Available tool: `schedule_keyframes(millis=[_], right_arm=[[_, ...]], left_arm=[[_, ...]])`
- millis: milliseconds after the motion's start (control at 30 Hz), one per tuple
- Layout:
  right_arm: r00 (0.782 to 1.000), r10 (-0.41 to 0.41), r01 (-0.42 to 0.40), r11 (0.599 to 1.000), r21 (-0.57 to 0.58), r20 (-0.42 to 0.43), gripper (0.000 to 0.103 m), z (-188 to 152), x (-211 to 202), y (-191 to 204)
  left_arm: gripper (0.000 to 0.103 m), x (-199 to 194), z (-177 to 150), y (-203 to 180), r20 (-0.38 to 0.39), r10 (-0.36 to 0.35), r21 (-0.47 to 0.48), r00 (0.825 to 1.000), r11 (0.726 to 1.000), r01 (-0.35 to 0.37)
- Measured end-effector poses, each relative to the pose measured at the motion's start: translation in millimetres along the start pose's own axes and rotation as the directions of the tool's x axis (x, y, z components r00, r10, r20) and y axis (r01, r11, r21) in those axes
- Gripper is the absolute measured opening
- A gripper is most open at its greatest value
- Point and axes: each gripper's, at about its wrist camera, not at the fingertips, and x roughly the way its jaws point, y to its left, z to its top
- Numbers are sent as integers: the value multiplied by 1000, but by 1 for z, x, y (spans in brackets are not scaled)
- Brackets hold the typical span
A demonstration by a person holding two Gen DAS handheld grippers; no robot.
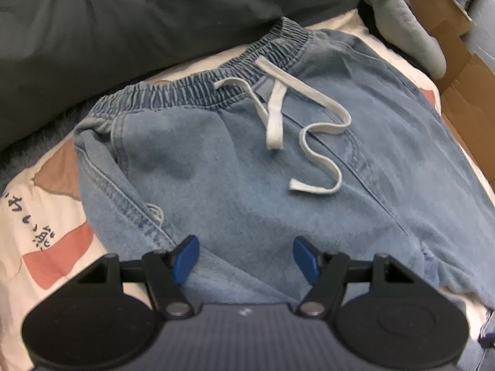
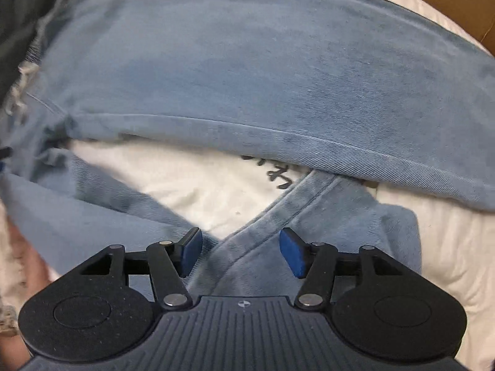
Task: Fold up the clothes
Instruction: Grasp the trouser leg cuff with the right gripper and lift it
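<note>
We saw a pair of light blue denim trousers spread over a white printed cloth with red patches and dark lettering. Their elastic waistband lay at the far side of the trousers from the left claw, just beside a dark grey bedding mass. A white drawstring trailed loose from the waistband across the front of the trousers. The left claw hovered over the trousers with its blue pads apart and only flat denim beneath them, gripping nothing.

In the right wrist view, one trouser leg ran across the frame, and a second leg crossed beneath it. The right claw hung above that second leg, its pads apart and not pressing the fabric. A cardboard box stood beyond the trousers.
</note>
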Motion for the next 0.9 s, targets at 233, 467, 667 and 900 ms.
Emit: schedule_keyframes(millis=[233,467,667,900], right_arm=[[998,58,-59,996,-66,-15,25,-6,-11,-15],[999,41,-43,995,-90,-24,12,-14,-46,-37],[999,-7,4,997,-75,-47,7,-25,-76,-68],[994,-105,104,994,-16,-31,7,-47,-105,-118]], left_arm=[[70,-1,-1,1,-2,-1,20,1000,1000,1],[70,-3,2,2,1,3,14,1000,1000,-3],[70,-5,3,-1,9,22,38,1000,999,-23],[70,-5,4,-2,7,38,40,999,998,-38]])
